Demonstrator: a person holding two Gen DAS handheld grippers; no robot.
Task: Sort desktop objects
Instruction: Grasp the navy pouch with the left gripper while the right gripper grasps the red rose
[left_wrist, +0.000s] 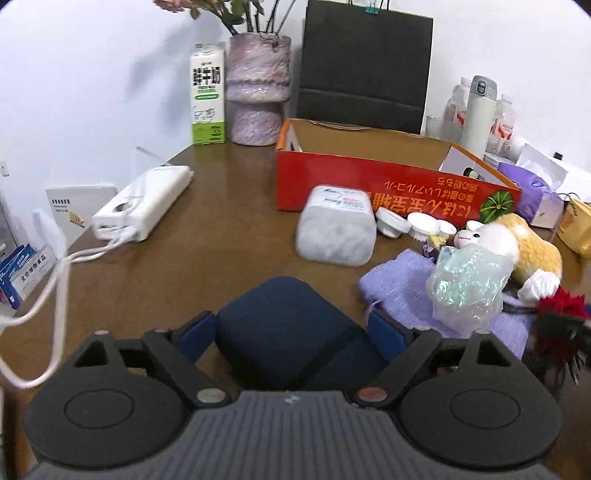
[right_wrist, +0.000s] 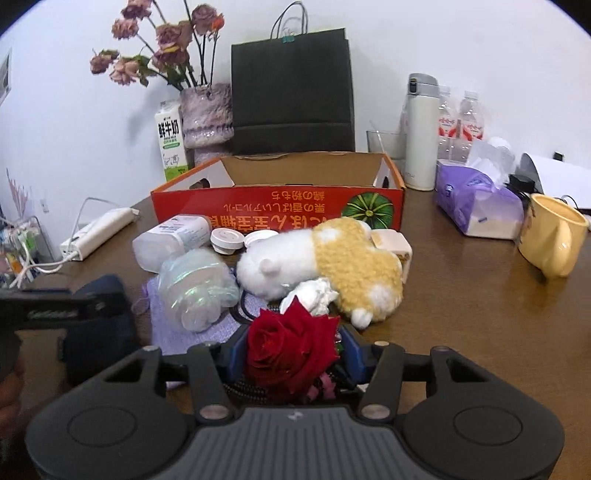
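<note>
Desktop objects still lie heaped on the surface (right_wrist: 461, 295) just near of the red box (right_wrist: 277, 206), which looks empty, though its floor is partly hidden; so sorting has barely begun. The left hand-held gripper (left_wrist: 291, 328) tilts down at the near left, its pads against a dark blue pouch (left_wrist: 284, 325), grasping it. The right hand-held gripper (right_wrist: 291, 350), likewise tilted down, is clenched on a red rose (right_wrist: 288, 350). A plush toy (right_wrist: 332, 266) waits between rose and box.
</note>
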